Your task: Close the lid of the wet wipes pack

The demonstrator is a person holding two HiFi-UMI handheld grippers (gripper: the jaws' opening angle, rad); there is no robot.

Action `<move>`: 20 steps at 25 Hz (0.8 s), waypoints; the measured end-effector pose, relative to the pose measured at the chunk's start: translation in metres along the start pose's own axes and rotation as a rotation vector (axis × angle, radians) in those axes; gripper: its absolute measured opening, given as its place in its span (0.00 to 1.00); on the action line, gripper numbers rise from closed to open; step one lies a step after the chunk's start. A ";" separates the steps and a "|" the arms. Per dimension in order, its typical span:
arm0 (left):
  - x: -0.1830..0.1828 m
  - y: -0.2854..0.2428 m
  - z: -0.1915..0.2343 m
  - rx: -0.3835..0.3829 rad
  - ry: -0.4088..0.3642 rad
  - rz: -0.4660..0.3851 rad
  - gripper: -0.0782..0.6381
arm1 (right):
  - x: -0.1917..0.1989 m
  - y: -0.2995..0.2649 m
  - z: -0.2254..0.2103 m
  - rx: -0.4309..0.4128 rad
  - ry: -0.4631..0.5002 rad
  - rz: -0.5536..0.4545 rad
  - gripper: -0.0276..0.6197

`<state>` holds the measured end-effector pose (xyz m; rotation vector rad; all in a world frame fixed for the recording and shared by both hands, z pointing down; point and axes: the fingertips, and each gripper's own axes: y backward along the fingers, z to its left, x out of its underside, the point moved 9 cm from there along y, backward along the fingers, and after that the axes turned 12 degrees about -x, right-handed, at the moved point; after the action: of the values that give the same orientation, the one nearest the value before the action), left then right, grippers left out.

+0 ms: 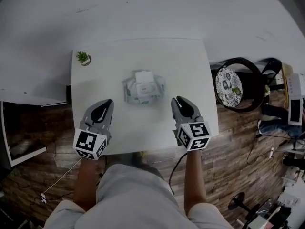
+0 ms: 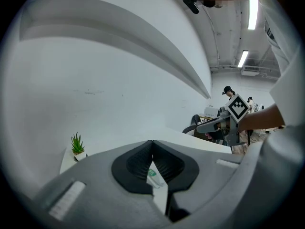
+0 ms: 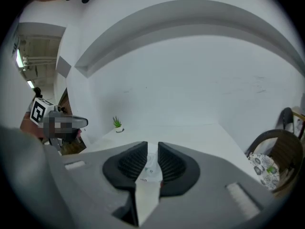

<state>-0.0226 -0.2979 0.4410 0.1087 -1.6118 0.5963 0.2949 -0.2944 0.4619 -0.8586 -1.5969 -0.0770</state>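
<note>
The wet wipes pack [image 1: 144,89] lies in the middle of the white table [image 1: 190,66], its white lid [image 1: 144,76] flipped up at the far side. My left gripper [image 1: 109,102] hovers near the pack's left front, its tips touching and nothing between them. My right gripper [image 1: 177,99] is at the pack's right front, apart from it, jaws parted by a narrow gap and empty. In the left gripper view the pack [image 2: 155,178] shows through the jaws of the left gripper [image 2: 152,142]. The right gripper view shows the pack [image 3: 151,167] below the tips of the right gripper [image 3: 152,145].
A small potted plant [image 1: 84,57] stands at the table's far left corner. A dark round chair with a patterned cushion [image 1: 229,84] sits just off the right edge. A white wall runs behind the table. Wooden floor and cables lie on both sides.
</note>
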 end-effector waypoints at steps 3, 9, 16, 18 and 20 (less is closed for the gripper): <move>0.002 -0.006 0.006 -0.003 0.002 0.013 0.12 | -0.002 -0.022 -0.008 -0.023 0.016 0.028 0.16; 0.014 -0.012 0.009 0.008 0.013 0.041 0.12 | -0.005 -0.067 -0.022 -0.077 0.058 0.088 0.16; 0.023 -0.025 0.012 0.036 0.012 0.077 0.12 | -0.006 -0.125 -0.046 -0.133 0.063 0.180 0.16; 0.027 -0.029 0.015 0.037 0.007 0.089 0.12 | -0.004 -0.139 -0.052 -0.142 0.043 0.199 0.16; 0.029 -0.033 0.019 0.037 0.008 0.098 0.12 | -0.003 -0.153 -0.056 -0.154 0.030 0.215 0.16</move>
<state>-0.0302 -0.3260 0.4788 0.0549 -1.6056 0.7020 0.2557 -0.4340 0.5356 -1.1392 -1.4755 -0.0603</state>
